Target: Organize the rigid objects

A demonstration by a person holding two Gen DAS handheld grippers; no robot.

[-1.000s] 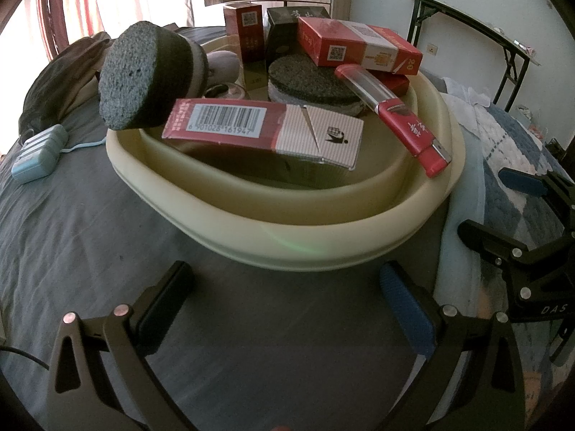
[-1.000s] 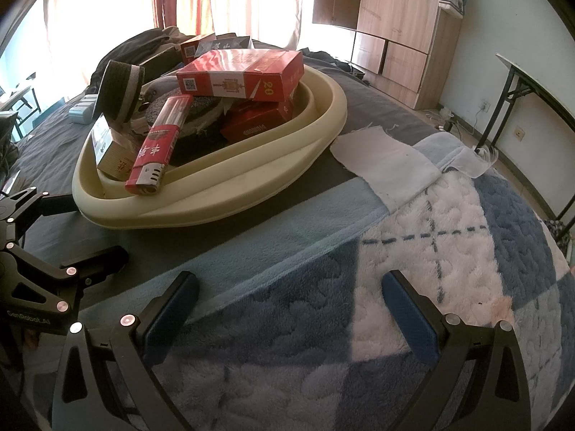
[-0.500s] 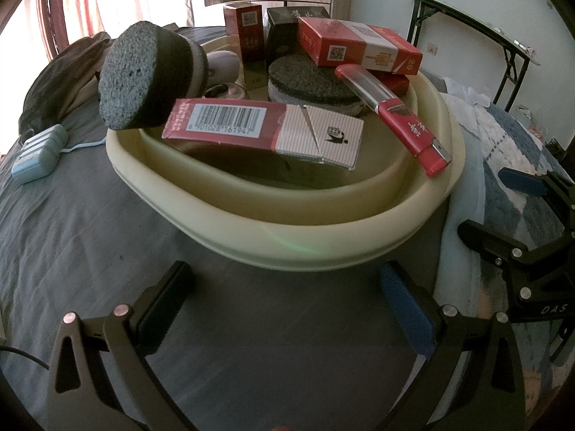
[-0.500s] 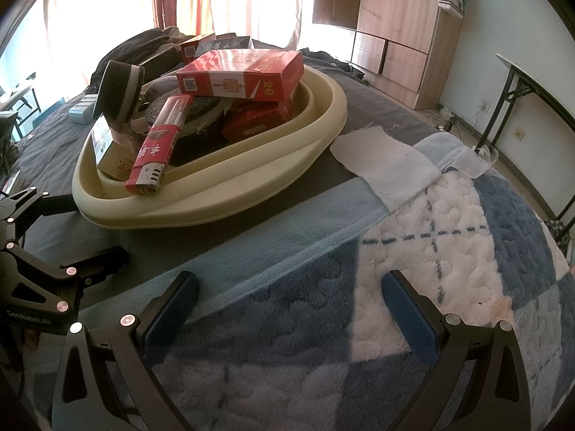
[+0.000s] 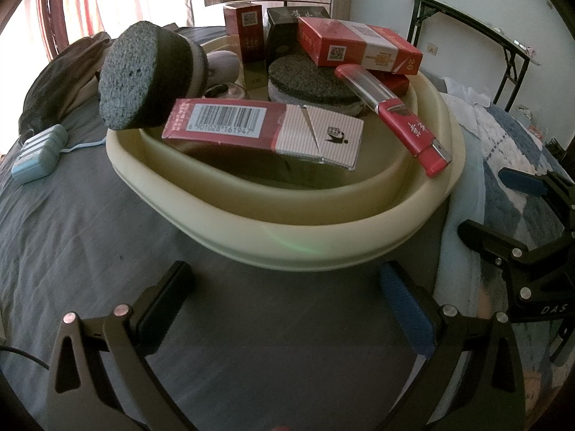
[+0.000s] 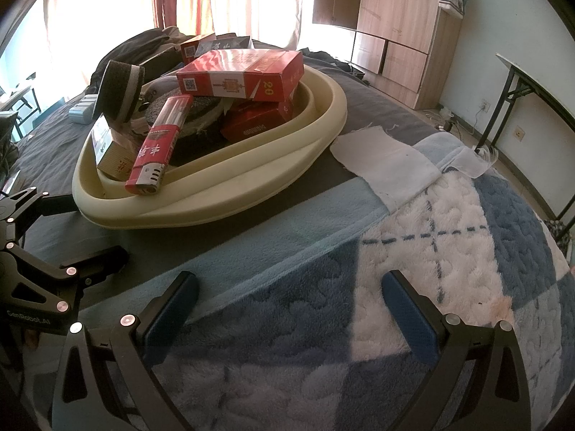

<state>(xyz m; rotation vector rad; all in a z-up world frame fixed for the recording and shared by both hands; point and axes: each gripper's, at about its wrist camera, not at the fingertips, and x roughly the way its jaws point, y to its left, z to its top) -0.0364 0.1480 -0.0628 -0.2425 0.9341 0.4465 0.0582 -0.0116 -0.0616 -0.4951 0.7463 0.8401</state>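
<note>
The red carton (image 6: 240,75) reads "20", the left claw (image 6: 54,237) "GenRobot.AI", the right claw (image 5: 503,204) "DAS"

Bed (image 5: 90,251): covered with a dark grey sheet at the left and centre of the left wrist view. A cream basin (image 5: 323,244) sits directly on it, mid-frame. A pale blue device (image 5: 37,154) with a cord lies at the left edge. A blue-and-white plush blanket (image 6: 449,251) covers the lower right of the right wrist view, with a white cloth (image 6: 381,158) just beside the basin.
</note>
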